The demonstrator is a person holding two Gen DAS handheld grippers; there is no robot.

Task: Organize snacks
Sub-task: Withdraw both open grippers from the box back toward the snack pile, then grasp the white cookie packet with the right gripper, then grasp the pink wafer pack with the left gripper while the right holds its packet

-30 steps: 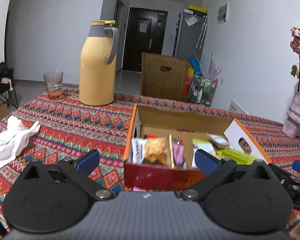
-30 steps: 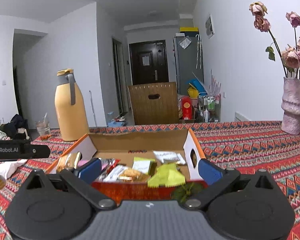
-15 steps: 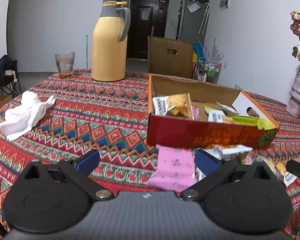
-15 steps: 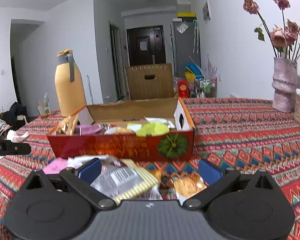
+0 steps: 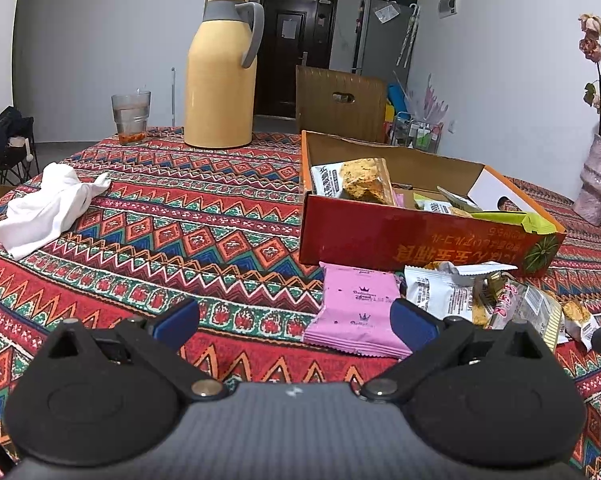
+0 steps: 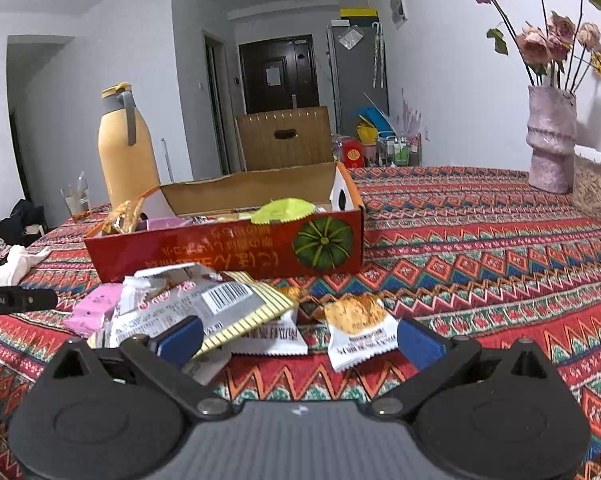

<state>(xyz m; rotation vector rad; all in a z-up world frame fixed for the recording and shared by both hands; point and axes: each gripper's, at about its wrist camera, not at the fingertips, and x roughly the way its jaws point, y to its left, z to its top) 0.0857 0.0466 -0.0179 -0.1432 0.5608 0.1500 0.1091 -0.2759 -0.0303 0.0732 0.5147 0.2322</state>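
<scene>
Right gripper [image 6: 298, 338] low over the patterned cloth [image 6: 480, 280], jaws spread wide and gripping nothing; just ahead between its blue pads [image 6: 416, 342] lies a white cracker packet [image 6: 358, 330], flat, its long axis running roughly away from the tool and slightly leftward; to the left of that, partly under the left pad, a barcode packet [image 6: 216, 304] sprawls over a loose heap, its long axis crosswise to the fingers; a pink packet [image 6: 96, 308] sits at the heap's far left edge; beyond the heap, close behind it, stands the red box [image 6: 228, 252], open-topped and already holding several snacks, a green packet [image 6: 282, 210] poking above its near wall.

Left gripper [image 5: 294, 322] likewise released and empty, hovering near the cloth; the pink packet [image 5: 358, 308] lies ahead and to the right of its centre line, the right pad [image 5: 414, 322] overlapping its right edge in view, whether touching cannot be told; further right the white and silver wrappers [image 5: 448, 292] trail off toward the other tool; the box [image 5: 400, 236] sits just behind them.

The coming move seems to turn on nearness: the cracker packet is squarely in the right tool's mouth, the pink one closer to the left; each would then travel forward and up over the box's near wall.
</scene>
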